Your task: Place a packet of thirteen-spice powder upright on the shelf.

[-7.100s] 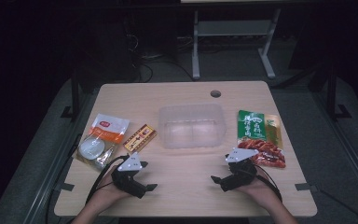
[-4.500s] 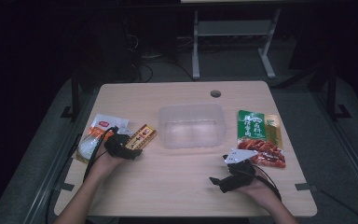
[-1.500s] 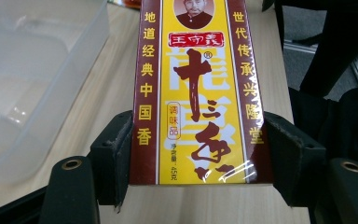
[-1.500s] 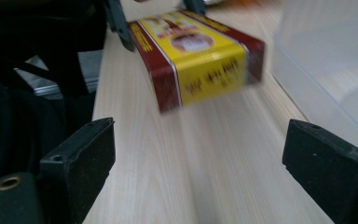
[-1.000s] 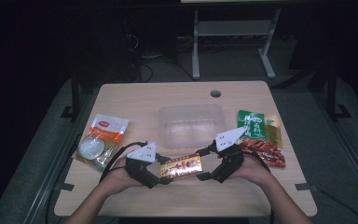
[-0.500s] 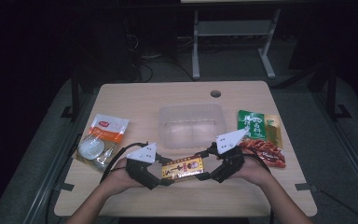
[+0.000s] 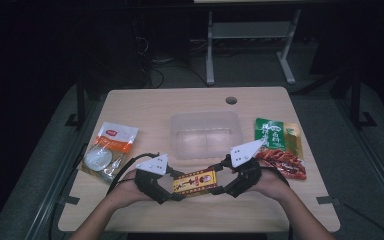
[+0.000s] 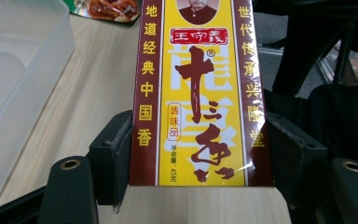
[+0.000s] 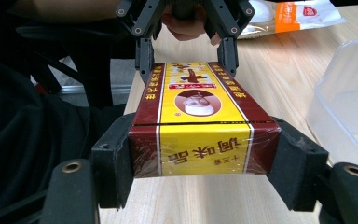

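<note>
**Seasoning box now held at both ends, right jaws just closed on it**

Moved since the earliest high view: the yellow-and-maroon seasoning box (image 7: 195, 182) is off its spot beside the orange snack pouch (image 7: 114, 138) and sits at the near middle of the table (image 7: 145, 107), between both hands.

High view: the left hand-held gripper (image 7: 172, 190) takes the box's left end and the right hand-held gripper (image 7: 219, 181) its right end. The box lies just in front of the clear plastic container (image 7: 206, 134), apart from it. The green-and-red snack packet (image 7: 279, 145) lies to the right.

Left gripper view: both pads flank the box (image 8: 198, 93) at its sides and press on it; grip held.

Right gripper view: the jaws have just been closing, with the box's end (image 9: 205, 149) between them; the pads now bear on both sides. The left hand-held gripper (image 9: 186, 56) clamps the far end.

Judgement: a two-handed hold is established; the box appears ready to go into the container.
</note>
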{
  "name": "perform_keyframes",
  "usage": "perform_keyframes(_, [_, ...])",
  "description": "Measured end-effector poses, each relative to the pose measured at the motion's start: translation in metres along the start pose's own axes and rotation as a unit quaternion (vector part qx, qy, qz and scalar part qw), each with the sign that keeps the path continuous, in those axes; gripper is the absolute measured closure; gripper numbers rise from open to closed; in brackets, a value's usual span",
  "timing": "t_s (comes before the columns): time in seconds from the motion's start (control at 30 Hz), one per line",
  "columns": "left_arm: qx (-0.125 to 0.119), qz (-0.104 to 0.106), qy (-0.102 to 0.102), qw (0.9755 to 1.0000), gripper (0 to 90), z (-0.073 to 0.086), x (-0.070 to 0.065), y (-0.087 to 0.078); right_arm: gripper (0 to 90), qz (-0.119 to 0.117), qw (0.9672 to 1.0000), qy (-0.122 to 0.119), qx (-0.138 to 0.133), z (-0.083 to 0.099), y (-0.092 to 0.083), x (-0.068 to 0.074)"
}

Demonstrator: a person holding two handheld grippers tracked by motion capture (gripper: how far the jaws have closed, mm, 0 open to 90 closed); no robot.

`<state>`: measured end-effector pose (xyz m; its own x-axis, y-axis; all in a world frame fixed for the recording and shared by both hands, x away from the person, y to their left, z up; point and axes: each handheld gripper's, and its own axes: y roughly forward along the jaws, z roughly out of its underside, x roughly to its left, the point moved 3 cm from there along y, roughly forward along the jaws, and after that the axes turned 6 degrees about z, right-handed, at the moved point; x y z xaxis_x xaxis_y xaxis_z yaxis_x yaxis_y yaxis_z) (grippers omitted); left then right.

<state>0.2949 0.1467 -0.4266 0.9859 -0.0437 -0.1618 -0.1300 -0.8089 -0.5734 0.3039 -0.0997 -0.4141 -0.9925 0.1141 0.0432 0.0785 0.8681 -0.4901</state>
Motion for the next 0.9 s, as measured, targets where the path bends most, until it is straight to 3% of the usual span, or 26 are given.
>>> perform_keyframes(0.17, [0.001, -0.019, -0.02, 0.9996, 21.3, 0.007, 0.0, -0.006, 32.1, 0.012, 0.9999, -0.005, 0.005, 0.0, -0.003, -0.001])
perform_keyframes(0.4, [0.005, -0.041, -0.045, 0.9981, 19.4, 0.021, -0.006, -0.021, 32.2, 0.029, 0.9995, -0.005, 0.011, -0.002, -0.008, -0.003])
perform_keyframes(0.43, [0.005, -0.056, -0.046, 0.9974, 18.9, 0.027, -0.01, -0.024, 32.2, 0.035, 0.9993, -0.001, 0.014, -0.003, -0.008, -0.004])
perform_keyframes(0.53, [0.012, -0.072, -0.057, 0.9957, 18.8, 0.037, -0.013, -0.025, 32.2, 0.047, 0.9986, -0.003, 0.023, -0.003, -0.009, -0.006])
perform_keyframes(0.73, [0.014, -0.085, -0.077, 0.9933, 18.8, 0.053, -0.021, -0.029, 32.2, 0.07, 0.9973, 0.006, 0.022, -0.007, -0.015, -0.015])
perform_keyframes(0.9, [0.022, -0.086, -0.073, 0.9933, 19.6, 0.057, -0.021, -0.03, 32.2, 0.088, 0.996, 0.008, 0.017, -0.018, -0.021, -0.028])
